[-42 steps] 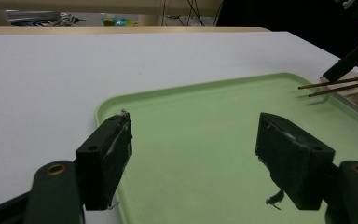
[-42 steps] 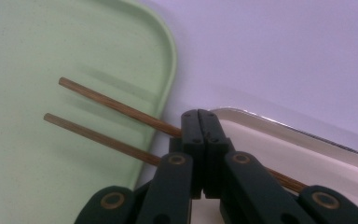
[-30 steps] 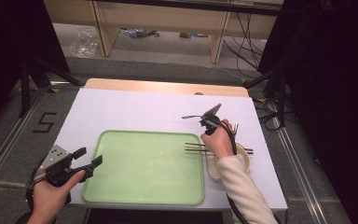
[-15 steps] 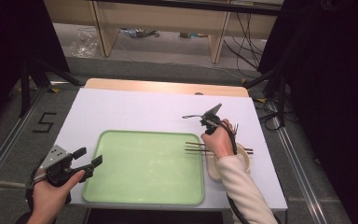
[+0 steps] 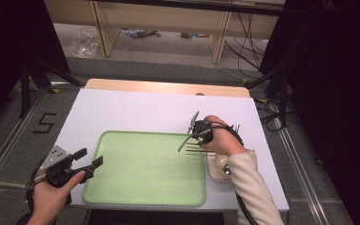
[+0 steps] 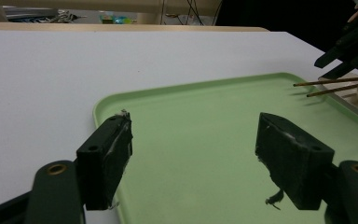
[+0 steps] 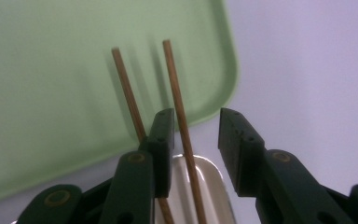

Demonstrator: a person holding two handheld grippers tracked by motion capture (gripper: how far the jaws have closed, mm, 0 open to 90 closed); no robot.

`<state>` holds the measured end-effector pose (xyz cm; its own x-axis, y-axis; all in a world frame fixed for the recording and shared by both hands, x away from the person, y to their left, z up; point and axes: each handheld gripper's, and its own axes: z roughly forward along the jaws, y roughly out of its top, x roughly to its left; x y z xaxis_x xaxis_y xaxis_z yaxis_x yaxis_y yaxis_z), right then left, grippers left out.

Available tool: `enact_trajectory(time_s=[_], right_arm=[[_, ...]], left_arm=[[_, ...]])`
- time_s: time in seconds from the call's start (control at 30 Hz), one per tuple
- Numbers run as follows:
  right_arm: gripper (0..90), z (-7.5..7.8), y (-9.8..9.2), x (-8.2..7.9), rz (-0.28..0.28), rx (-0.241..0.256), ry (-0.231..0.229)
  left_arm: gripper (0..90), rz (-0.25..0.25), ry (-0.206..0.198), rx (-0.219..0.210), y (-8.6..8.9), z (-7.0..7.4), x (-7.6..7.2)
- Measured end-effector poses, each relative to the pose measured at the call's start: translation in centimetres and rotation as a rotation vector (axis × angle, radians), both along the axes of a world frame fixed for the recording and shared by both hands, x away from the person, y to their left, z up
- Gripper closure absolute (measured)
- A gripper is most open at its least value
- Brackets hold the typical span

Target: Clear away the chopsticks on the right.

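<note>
- Two thin round wooden sticks [image 7: 177, 93], brown and straight, lie with ends over the corner of the smooth green tray [image 5: 145, 168] on the white bench [image 5: 136, 110].
- Right gripper [image 5: 193, 136]: fingers parted, one stick between them, unclamped.
- Left gripper [image 5: 82, 161]: fingers wide, empty.

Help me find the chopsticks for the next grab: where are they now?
In the high view, the chopsticks lie at the table's right, tips over the green tray's right rim, just below the right gripper.

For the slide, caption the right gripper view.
Open right claw above two thin brown wooden sticks overhanging the pale green plastic tray.
</note>
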<state>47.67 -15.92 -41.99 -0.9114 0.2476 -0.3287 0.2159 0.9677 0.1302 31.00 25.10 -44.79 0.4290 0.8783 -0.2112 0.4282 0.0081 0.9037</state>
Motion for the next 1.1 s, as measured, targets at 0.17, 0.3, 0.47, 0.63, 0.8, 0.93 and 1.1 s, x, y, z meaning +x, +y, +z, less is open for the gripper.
enact_trajectory(time_s=[0.17, 0.3, 0.47, 0.63, 0.8, 0.93, 1.1], right_arm=[[69.7, -0.6, 0.0, 0.4, 0.007, -0.01, 0.024], [70.7, -0.8, 0.5, 0.6, 0.041, -0.012, 0.017], [71.8, -1.1, 1.5, 0.5, 0.052, -0.03, 0.032], [73.0, -1.6, 1.5, 0.8, 0.07, -0.054, 0.025], [74.3, -1.9, 1.5, 0.9, 0.077, -0.059, 0.032], [75.4, -2.2, 1.8, 0.7, 0.051, -0.068, 0.036], [78.5, -2.5, 1.8, 0.8, 0.052, -0.073, 0.044]], left_arm=[[26.8, 0.001, 0.002, 0.0, 0.0, 0.0, 0.0], [26.8, 0.0, 0.004, -0.001, 0.0, 0.0, 0.0], [26.8, 0.003, 0.003, -0.003, 0.1, 0.0, 0.0], [26.8, 0.003, 0.002, -0.005, 0.1, 0.0, 0.0], [26.8, 0.002, 0.003, -0.008, 0.1, 0.0, 0.0], [26.9, 0.002, 0.002, -0.006, 0.1, 0.0, 0.0], [26.9, 0.003, 0.003, -0.006, 0.1, 0.0, 0.0]])
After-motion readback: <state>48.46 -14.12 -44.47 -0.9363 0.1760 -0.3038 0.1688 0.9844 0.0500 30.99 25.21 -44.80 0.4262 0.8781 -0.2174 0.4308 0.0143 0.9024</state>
